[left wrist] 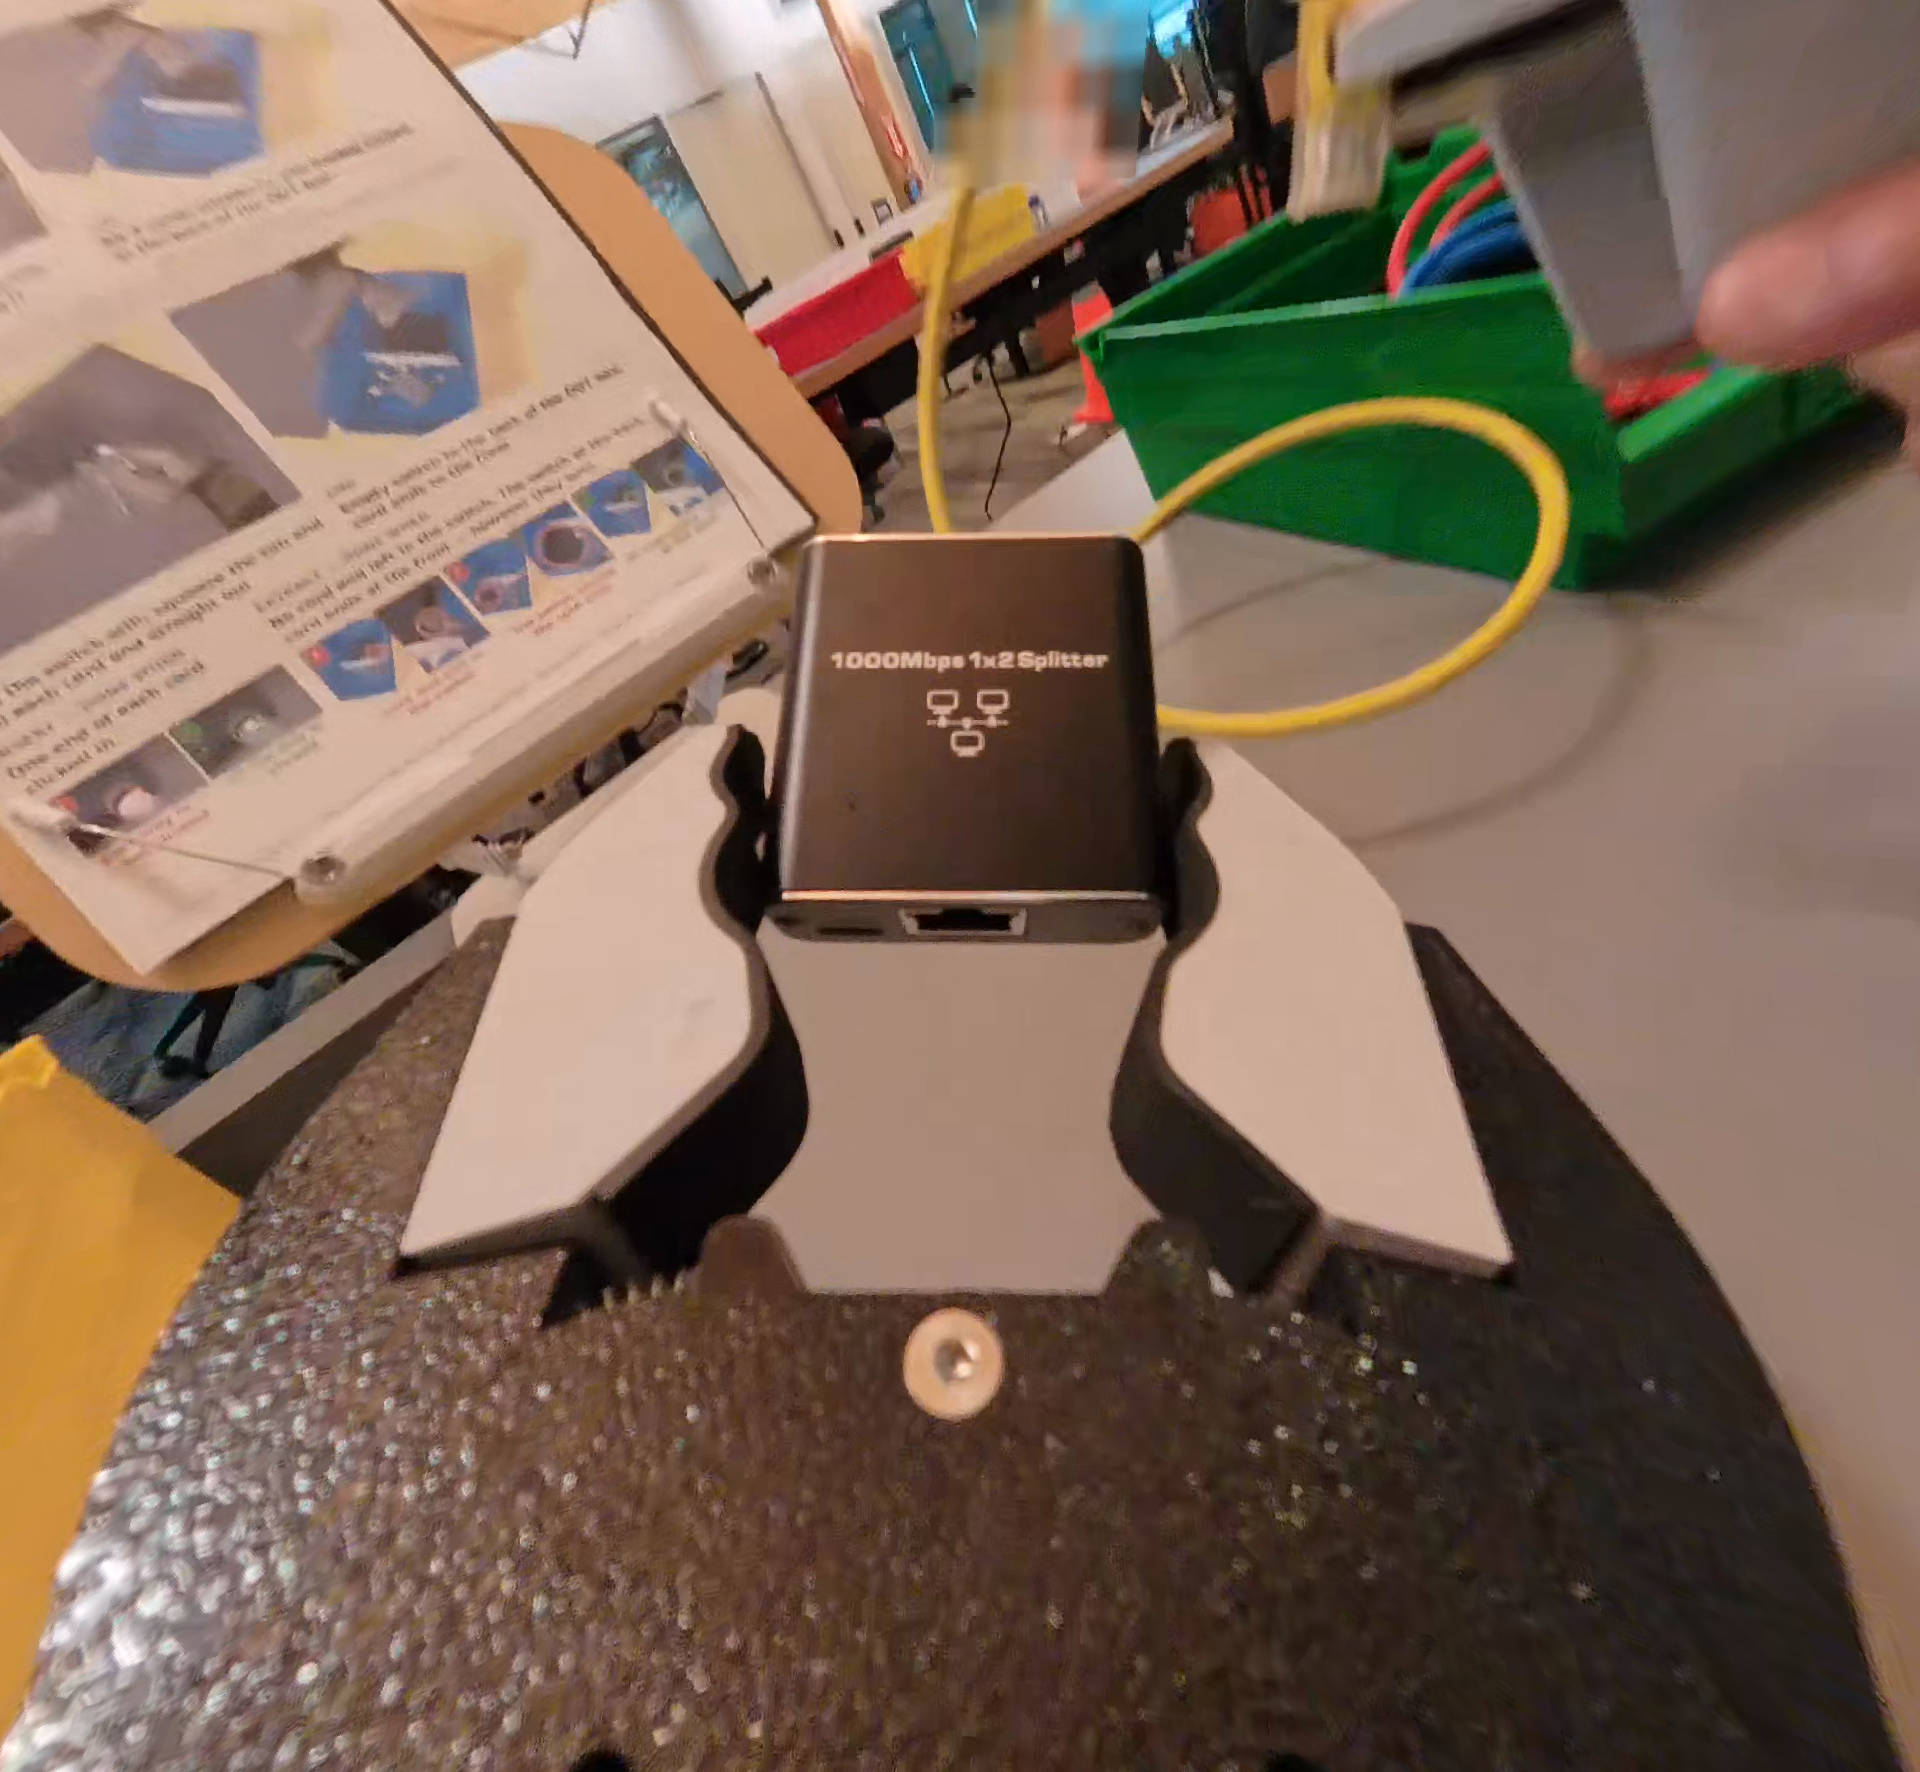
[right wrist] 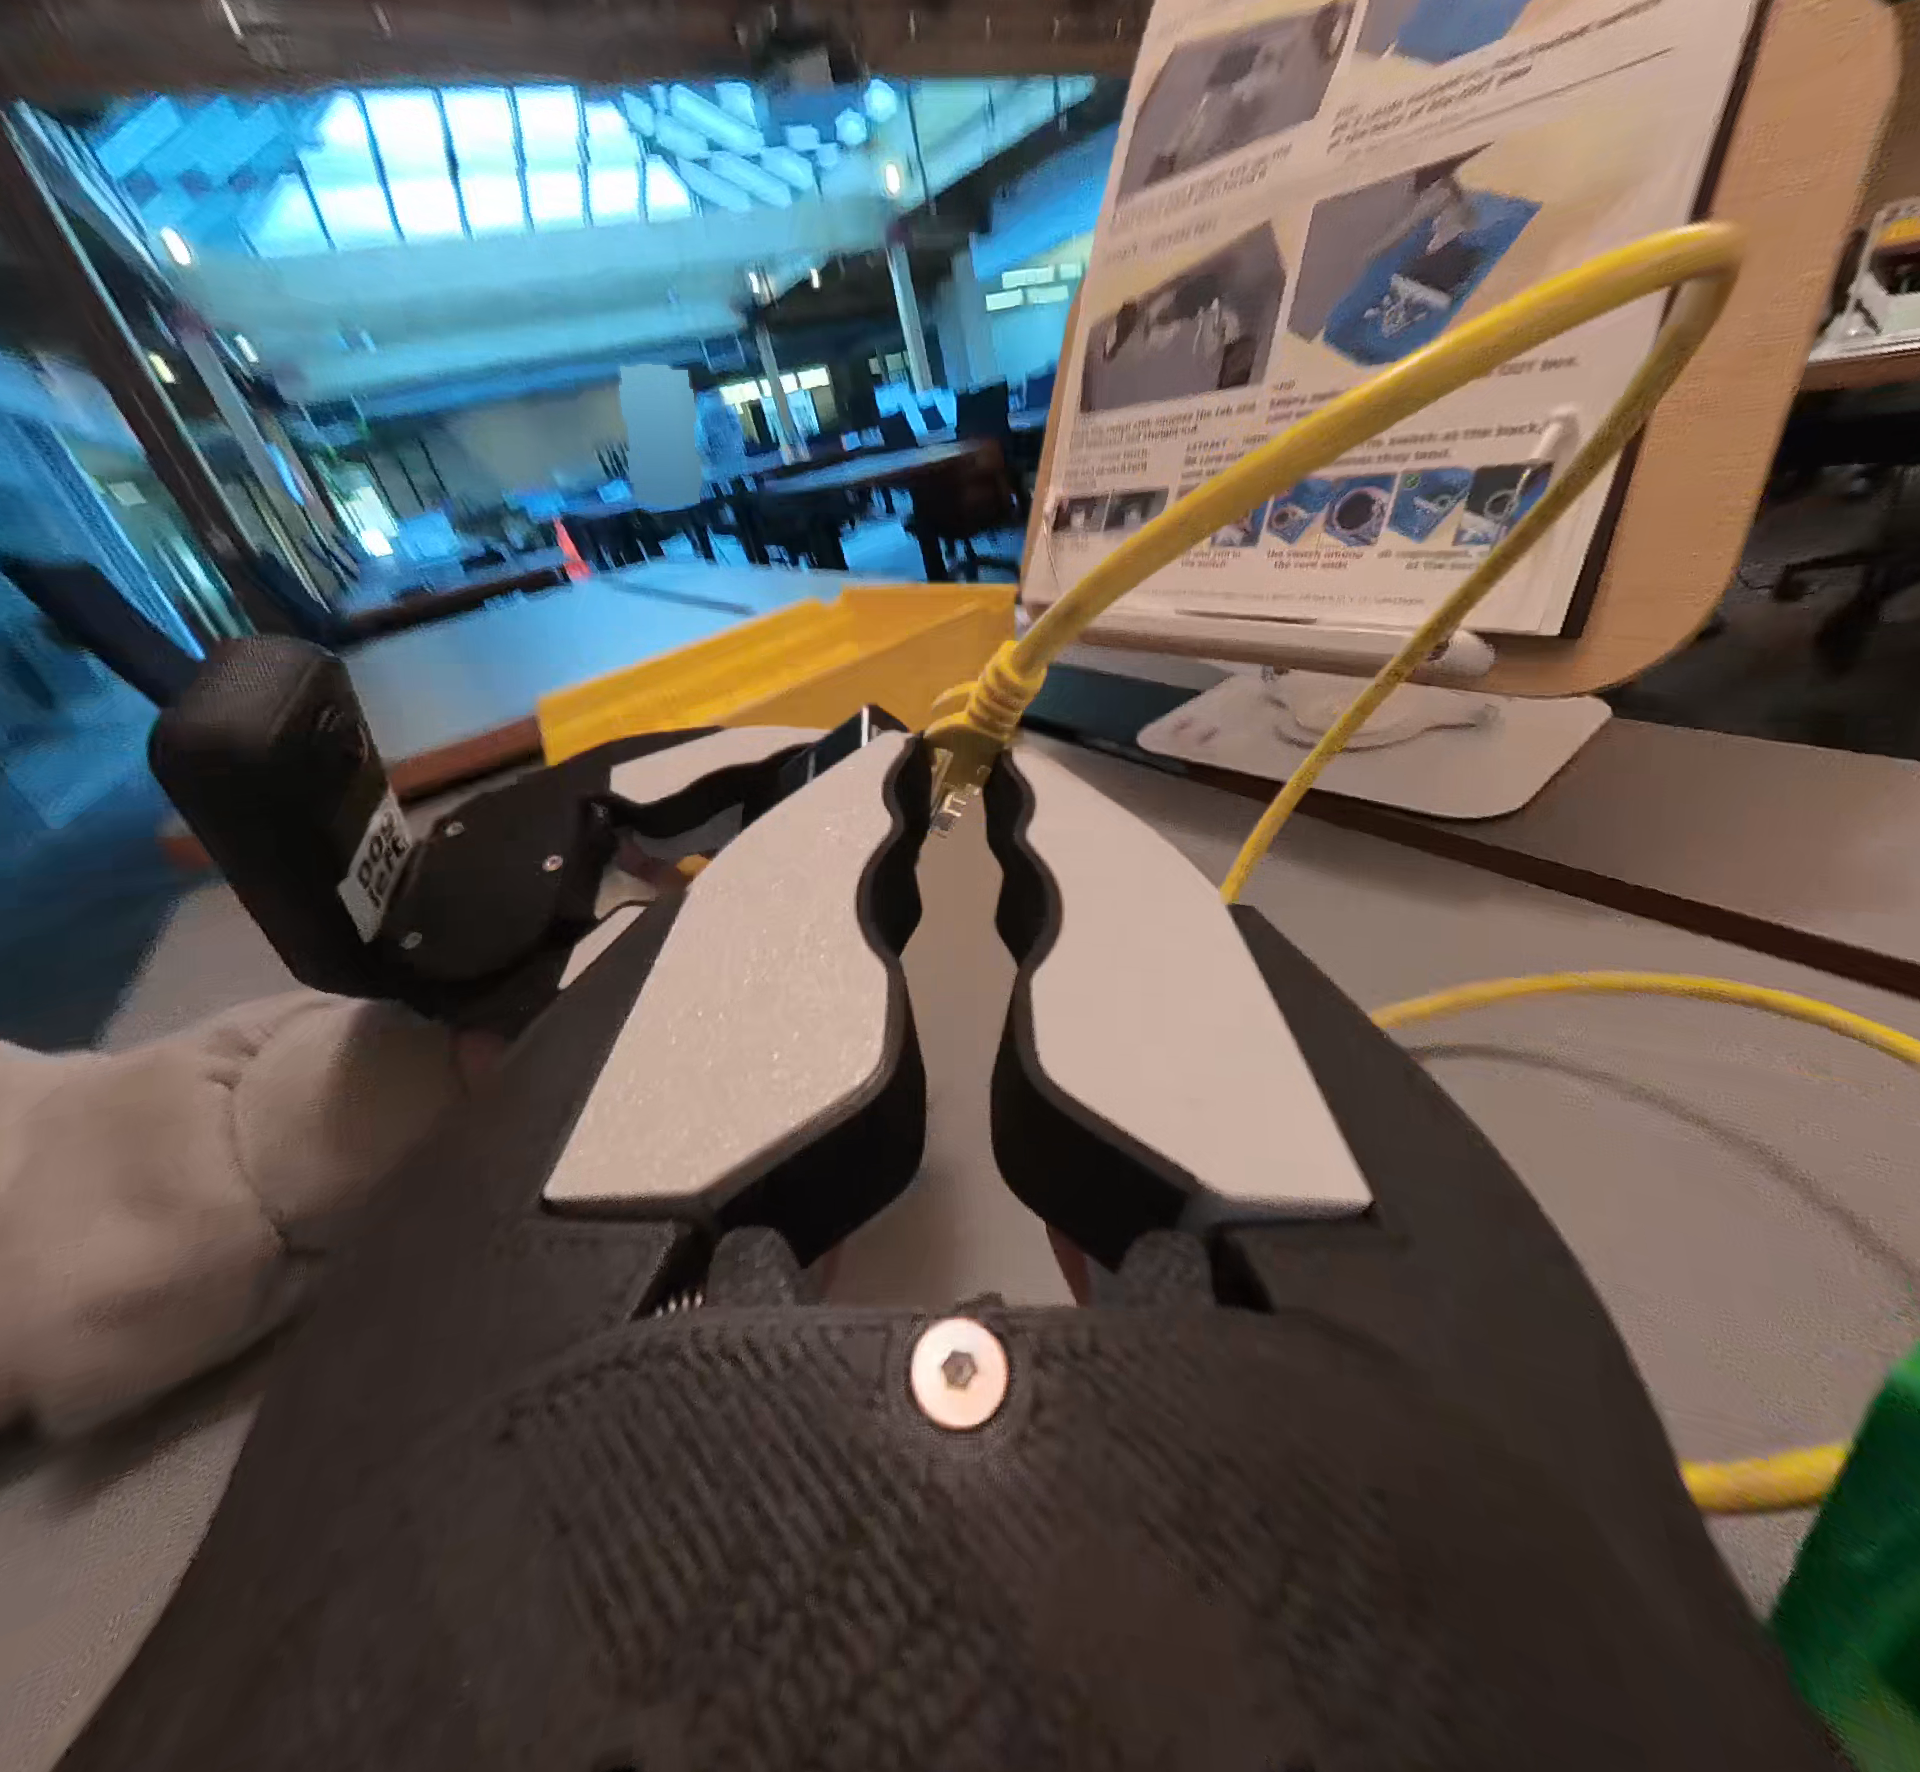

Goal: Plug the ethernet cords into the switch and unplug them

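Note:
My left gripper [left wrist: 966, 787] is shut on a small black switch box [left wrist: 966, 714], held by its sides, with an empty port [left wrist: 961, 920] facing the camera. A yellow ethernet cord [left wrist: 1455, 579] loops over the grey table behind the box and seems to run to its far end. My right gripper [right wrist: 956, 766] is shut on the cord's yellow plug [right wrist: 961, 766], and the cord [right wrist: 1351, 413] arches up and right from it. The right gripper also shows blurred at the upper right of the left wrist view [left wrist: 1340, 112], holding the plug above the switch. The left gripper shows in the right wrist view [right wrist: 436, 849].
A green bin [left wrist: 1351, 392] with red and blue cords stands at the back right. An instruction sheet on a wooden stand [left wrist: 312, 423] is at the left and shows in the right wrist view [right wrist: 1403, 268]. A yellow bin [right wrist: 790, 662] lies behind the grippers. A red bin [left wrist: 831, 309] sits farther back. The tips of one gripper are about 11 centimeters away from the tips of the other.

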The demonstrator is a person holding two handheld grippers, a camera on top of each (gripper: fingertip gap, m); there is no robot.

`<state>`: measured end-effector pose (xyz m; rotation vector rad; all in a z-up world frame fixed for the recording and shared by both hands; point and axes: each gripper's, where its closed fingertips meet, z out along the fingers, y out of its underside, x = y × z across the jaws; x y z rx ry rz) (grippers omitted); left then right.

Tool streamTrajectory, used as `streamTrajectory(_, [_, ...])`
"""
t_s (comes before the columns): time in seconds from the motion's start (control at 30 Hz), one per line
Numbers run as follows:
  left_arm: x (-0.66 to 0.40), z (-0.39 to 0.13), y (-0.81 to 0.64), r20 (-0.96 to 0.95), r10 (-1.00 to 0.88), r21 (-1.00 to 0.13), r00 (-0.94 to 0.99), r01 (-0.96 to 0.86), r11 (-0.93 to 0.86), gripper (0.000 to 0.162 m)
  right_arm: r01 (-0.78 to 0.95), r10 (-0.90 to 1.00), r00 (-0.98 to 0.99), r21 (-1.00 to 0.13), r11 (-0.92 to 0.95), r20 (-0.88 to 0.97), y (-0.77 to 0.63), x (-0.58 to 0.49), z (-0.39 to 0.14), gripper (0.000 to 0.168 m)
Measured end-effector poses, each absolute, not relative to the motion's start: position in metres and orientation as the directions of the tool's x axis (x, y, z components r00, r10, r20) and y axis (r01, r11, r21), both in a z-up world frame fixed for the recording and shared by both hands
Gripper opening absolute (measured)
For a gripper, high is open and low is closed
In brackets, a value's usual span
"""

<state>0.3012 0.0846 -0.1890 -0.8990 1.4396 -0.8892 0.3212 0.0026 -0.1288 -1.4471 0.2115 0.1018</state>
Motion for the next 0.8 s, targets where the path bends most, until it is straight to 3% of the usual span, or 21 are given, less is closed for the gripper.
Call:
streamTrajectory(0.17, [0.298,-0.190,0.106,-0.387,-0.922,-0.920,0.001,-0.056,0.387,0.074,-0.062,-0.089,0.993,-0.993,0.101,-0.072,-0.006,0.325,-0.088,0.013])
streamTrajectory(0.37, [0.294,-0.185,0.123,-0.355,-0.933,-0.934,0.054,-0.057,0.352,0.074,0.068,-0.020,0.998,-0.975,0.211,0.065,-0.047,0.320,0.029,0.013])
streamTrajectory(0.57, [0.296,-0.190,0.119,-0.362,-0.932,-0.930,0.032,-0.072,0.359,0.074,0.126,-0.080,0.991,-0.965,0.229,0.110,-0.096,0.368,0.122,0.013])
streamTrajectory(0.67, [0.297,-0.191,0.118,-0.357,-0.934,-0.932,0.023,-0.072,0.354,0.074,0.047,-0.046,0.998,-0.966,0.255,0.037,-0.123,0.382,0.135,0.013])
streamTrajectory(0.77, [0.297,-0.193,0.119,-0.335,-0.942,-0.940,0.016,-0.073,0.333,0.074,-0.035,-0.062,0.997,-0.969,0.245,-0.052,-0.147,0.400,0.108,0.013])
streamTrajectory(0.8, [0.298,-0.193,0.119,-0.329,-0.944,-0.942,0.015,-0.074,0.328,0.074,-0.098,0.008,0.995,-0.966,0.238,-0.099,-0.152,0.398,0.094,0.013])
